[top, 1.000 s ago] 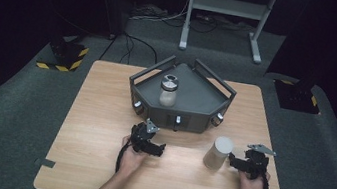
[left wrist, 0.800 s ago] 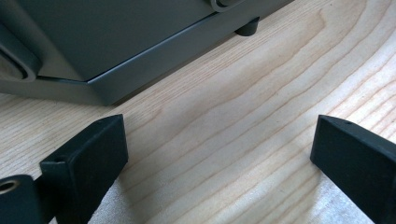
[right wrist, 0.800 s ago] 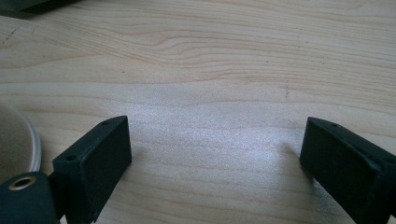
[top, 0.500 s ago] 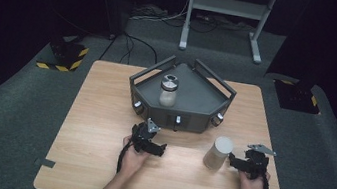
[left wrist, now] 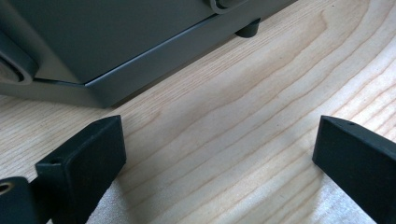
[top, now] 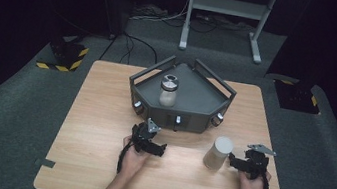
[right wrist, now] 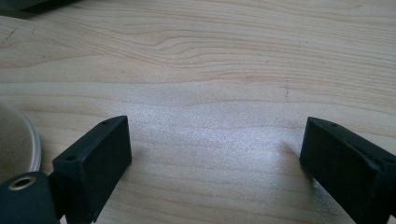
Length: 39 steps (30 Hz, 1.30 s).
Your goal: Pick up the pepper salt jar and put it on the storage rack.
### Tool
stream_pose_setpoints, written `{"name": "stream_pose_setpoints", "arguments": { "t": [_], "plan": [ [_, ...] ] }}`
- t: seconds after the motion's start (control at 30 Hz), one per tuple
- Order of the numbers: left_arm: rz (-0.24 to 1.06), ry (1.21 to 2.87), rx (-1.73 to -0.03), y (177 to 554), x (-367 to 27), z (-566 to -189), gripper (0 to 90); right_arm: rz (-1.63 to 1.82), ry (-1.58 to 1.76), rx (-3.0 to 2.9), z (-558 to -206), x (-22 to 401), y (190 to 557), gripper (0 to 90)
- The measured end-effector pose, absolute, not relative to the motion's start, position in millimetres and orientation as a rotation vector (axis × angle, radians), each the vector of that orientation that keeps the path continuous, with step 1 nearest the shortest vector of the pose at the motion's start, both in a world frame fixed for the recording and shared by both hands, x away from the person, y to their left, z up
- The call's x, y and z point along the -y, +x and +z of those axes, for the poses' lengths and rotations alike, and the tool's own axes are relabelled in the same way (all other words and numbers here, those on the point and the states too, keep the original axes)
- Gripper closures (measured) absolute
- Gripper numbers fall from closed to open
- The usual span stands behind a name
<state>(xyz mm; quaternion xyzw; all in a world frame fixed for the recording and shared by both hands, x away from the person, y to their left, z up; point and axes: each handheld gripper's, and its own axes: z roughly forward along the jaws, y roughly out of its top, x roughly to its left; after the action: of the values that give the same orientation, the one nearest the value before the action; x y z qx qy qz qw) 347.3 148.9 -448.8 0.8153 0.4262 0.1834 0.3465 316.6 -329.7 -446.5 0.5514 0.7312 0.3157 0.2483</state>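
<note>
A dark grey three-cornered tray [top: 196, 98] with knobs on its front stands at the table's far middle, and a clear jar [top: 169, 90] with pale contents stands upright inside it. A capped pale container [top: 218, 152] stands on the wood in front of the tray's right corner. My left gripper [top: 161, 149] rests on the table just before the tray [left wrist: 116, 51], open, nothing between its jaws. My right gripper [top: 233, 161] lies right of the pale container [right wrist: 16, 144], open and empty, close beside it.
The wooden table [top: 102, 115] has bare room to the left and along the front edge. A metal stand [top: 224, 12] and cables lie on the dark floor behind. Striped black-and-yellow blocks [top: 60, 58] sit off the table's far corners.
</note>
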Motion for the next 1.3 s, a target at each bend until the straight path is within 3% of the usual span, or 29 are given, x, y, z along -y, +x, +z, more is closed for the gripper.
{"name": "stream_pose_setpoints", "arguments": {
  "t": [1.3],
  "plan": [
    [0.482, 2.11, -1.109, 346, -149, -449, 4.1, 0.923, 1.453, -2.061, -443, 345, 312, 1.2]
  ]
}}
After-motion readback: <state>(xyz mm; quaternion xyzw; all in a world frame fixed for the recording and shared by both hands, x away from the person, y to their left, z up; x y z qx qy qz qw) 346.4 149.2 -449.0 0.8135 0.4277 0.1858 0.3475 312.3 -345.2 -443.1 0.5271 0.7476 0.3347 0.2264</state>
